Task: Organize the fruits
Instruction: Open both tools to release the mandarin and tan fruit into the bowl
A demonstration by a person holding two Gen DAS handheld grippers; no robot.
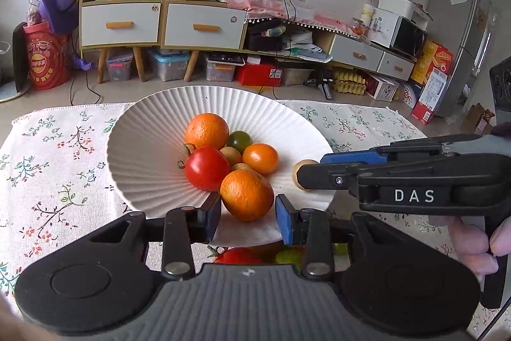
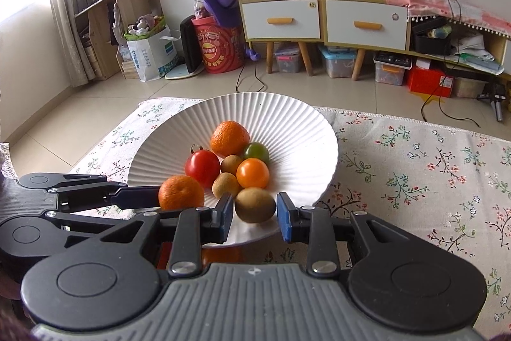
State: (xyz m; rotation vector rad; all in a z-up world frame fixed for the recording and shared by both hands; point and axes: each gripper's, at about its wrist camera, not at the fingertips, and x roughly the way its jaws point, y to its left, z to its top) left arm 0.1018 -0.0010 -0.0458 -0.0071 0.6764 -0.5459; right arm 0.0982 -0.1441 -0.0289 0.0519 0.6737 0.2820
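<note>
A white ribbed plate (image 1: pixel 153 130) (image 2: pixel 287 117) on the floral cloth holds a red tomato (image 1: pixel 206 168) (image 2: pixel 202 167), an orange tomato (image 1: pixel 260 158) (image 2: pixel 253 172), a green tomato (image 1: pixel 239 140) (image 2: pixel 256 151), a far mandarin (image 1: pixel 207 130) (image 2: pixel 229 138) and small brown fruits. My left gripper (image 1: pixel 248 217) is open around a near mandarin (image 1: pixel 246 194) (image 2: pixel 180 192); small gaps show at both pads. My right gripper (image 2: pixel 254 217) is open around a brown kiwi-like fruit (image 2: pixel 255 205) (image 1: pixel 300 172) at the plate's near rim, with gaps on both sides.
The floral tablecloth (image 2: pixel 415 168) covers the table around the plate. Beyond the far table edge is the floor, with cabinets (image 2: pixel 319 18), storage boxes and a red bucket (image 2: pixel 220 50). The right gripper body (image 1: pixel 415 181) crosses the right side of the left wrist view.
</note>
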